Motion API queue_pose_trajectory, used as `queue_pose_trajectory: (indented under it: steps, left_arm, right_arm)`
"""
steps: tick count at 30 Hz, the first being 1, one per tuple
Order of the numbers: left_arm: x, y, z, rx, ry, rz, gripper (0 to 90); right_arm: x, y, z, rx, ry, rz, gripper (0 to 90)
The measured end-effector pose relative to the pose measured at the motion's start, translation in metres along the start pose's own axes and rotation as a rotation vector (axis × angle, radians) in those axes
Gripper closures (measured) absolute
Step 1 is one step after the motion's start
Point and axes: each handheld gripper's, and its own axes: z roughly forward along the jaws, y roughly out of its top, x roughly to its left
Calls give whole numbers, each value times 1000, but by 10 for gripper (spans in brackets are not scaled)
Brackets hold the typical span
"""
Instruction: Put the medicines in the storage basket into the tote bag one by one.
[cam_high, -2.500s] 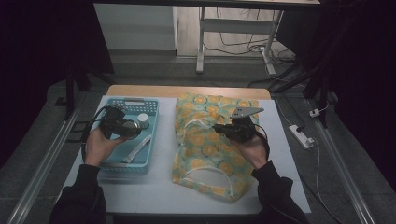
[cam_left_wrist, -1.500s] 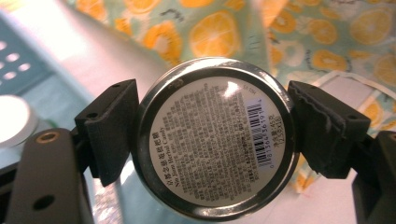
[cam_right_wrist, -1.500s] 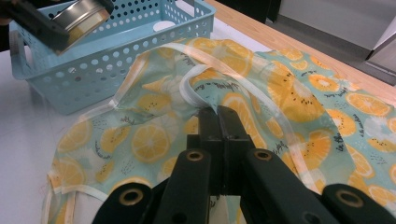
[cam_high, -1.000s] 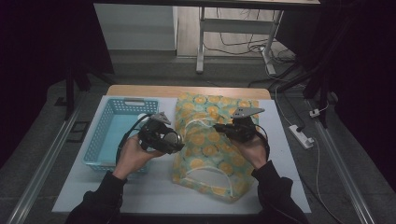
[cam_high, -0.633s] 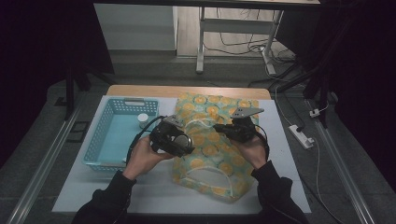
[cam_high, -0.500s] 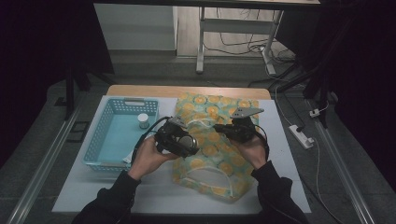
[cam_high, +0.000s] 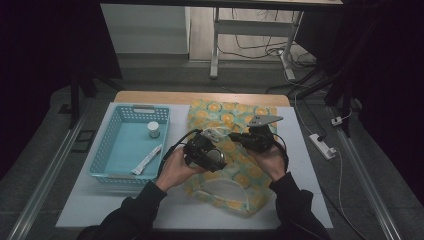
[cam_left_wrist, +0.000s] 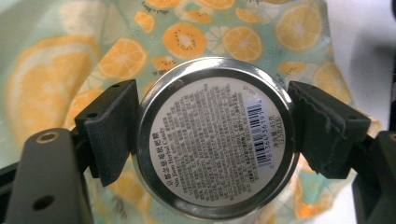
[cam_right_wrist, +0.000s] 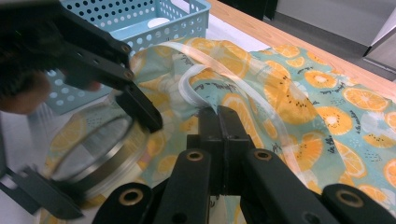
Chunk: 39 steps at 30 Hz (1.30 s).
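Observation:
A round metal tin (cam_left_wrist: 215, 140) with a printed label faces the camera in the left gripper view, and my left gripper (cam_high: 212, 157) is shut on it, one pad (cam_left_wrist: 112, 126) on each side. It hangs over the orange-print fabric bag (cam_high: 245, 175) lying on the table. My right gripper (cam_right_wrist: 219, 123) is shut on the bag's fabric beside its white strap (cam_right_wrist: 224, 65), near the bag's middle. In the right gripper view the tin (cam_right_wrist: 93, 154) is blurred at lower left, close to the right jaws.
A light blue perforated basket (cam_high: 112, 150) stands left of the bag with a small white jar (cam_high: 153, 129) and a white tube (cam_high: 147, 159) in it. A power strip (cam_high: 324, 146) lies off the table's right edge. The wooden table edge (cam_right_wrist: 289, 42) runs behind the bag.
My left hand has carried the tin rightward from over the basket to over the bag, close to the right gripper. The right hand has stayed on the bag.

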Motion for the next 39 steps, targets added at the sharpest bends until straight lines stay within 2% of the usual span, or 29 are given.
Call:
queue_pose_trajectory:
  steps: [6,14,29,39]
  left_arm:
    - [5,4,16,2,8,-11,206]
    - [16,6,34,-5,43,-36,206]
    - [32,4,53,-33,80,-71,206]
    - [37,0,67,-27,108,-65,205]
  right_arm:
    - [0,0,0,-1,0,-2,900]
    - [1,0,1,4,2,-4,900]
    - [1,-4,8,29,2,-4,900]
    - [1,-7,15,50,3,-5,900]
